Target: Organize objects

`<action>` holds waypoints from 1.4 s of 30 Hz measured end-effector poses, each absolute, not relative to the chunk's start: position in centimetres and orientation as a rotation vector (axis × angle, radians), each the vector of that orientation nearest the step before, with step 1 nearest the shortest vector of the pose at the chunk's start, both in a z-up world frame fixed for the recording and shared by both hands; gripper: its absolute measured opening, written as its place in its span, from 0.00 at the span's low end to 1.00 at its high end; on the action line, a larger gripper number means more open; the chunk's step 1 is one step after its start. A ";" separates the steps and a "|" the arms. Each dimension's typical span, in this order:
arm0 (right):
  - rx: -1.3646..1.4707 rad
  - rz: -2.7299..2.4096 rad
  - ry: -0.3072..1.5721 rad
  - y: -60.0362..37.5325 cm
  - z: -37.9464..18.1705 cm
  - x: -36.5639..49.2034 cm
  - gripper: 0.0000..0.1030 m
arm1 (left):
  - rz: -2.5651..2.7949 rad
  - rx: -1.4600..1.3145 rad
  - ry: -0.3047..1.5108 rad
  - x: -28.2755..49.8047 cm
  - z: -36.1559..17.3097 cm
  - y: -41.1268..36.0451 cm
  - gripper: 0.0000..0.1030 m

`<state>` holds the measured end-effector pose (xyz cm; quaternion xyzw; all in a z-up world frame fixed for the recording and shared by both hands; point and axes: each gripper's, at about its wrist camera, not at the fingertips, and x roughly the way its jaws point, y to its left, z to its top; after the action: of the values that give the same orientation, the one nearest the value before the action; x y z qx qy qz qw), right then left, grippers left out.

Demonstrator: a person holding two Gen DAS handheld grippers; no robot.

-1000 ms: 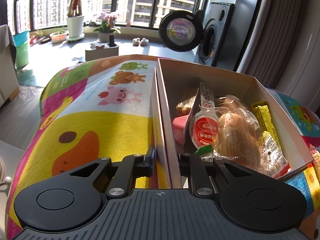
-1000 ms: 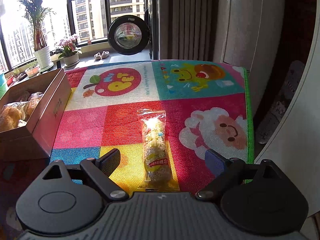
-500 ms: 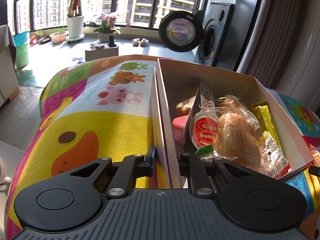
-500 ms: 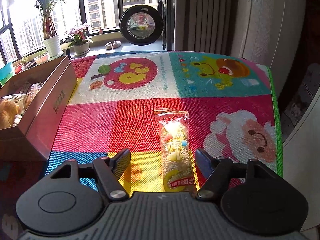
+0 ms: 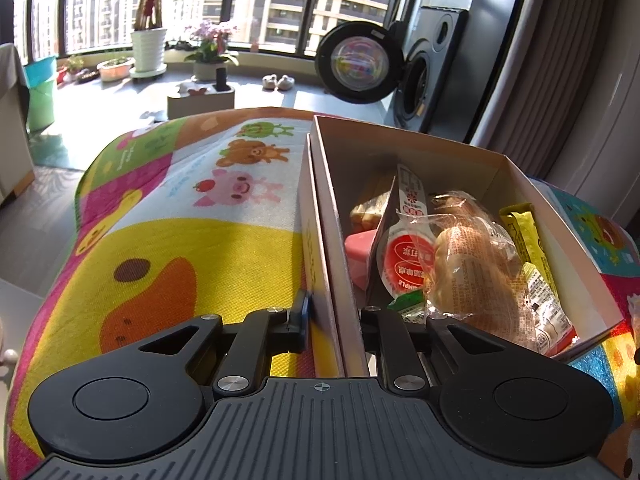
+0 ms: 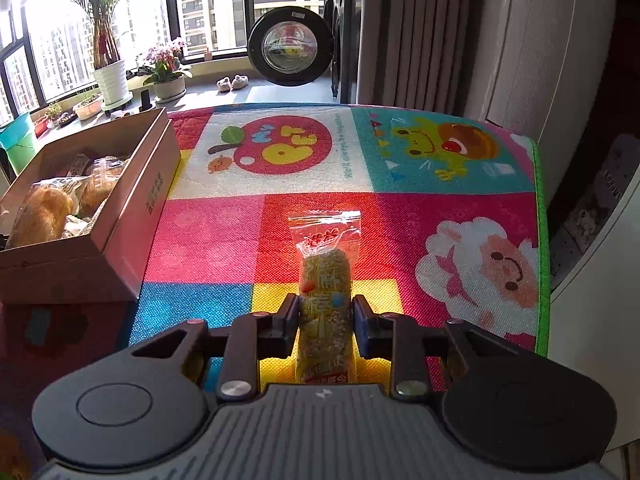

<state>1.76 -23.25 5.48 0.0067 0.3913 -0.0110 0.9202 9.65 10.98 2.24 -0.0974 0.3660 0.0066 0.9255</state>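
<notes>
While my left gripper (image 5: 334, 316) pinched the box (image 5: 404, 148) wall, my right gripper (image 6: 325, 320) squeezed the last snack (image 6: 326, 300) on the mat (image 6: 440, 168); most snacks were already inside.

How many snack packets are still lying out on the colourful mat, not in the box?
1: a snack bar packet lies on the mat, between the fingers of the right gripper, right of the cardboard box. Others may be outside the views.

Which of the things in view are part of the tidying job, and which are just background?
Job:
- snack bar, between right hand-held gripper fingers
- cardboard box, wall clamped by left hand-held gripper
- bread in box

Background:
- play mat
- washing machine
- potted plants
</notes>
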 end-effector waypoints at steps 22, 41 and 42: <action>-0.069 0.240 0.483 -12.7 22.0 -1.9 0.20 | -0.014 -0.240 0.732 9.4 2.0 11.6 0.19; -0.225 0.316 0.797 -10.5 10.7 -1.9 0.63 | -0.034 -0.259 0.730 9.4 1.8 12.2 0.19; -0.200 0.304 0.805 -10.9 10.1 -1.5 0.63 | -0.035 -0.259 0.730 9.4 1.8 12.2 0.19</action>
<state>-1.52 -10.94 10.11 -0.0965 0.3893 0.1470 0.9042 9.45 12.18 1.82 -0.1261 0.3562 -0.0168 0.9257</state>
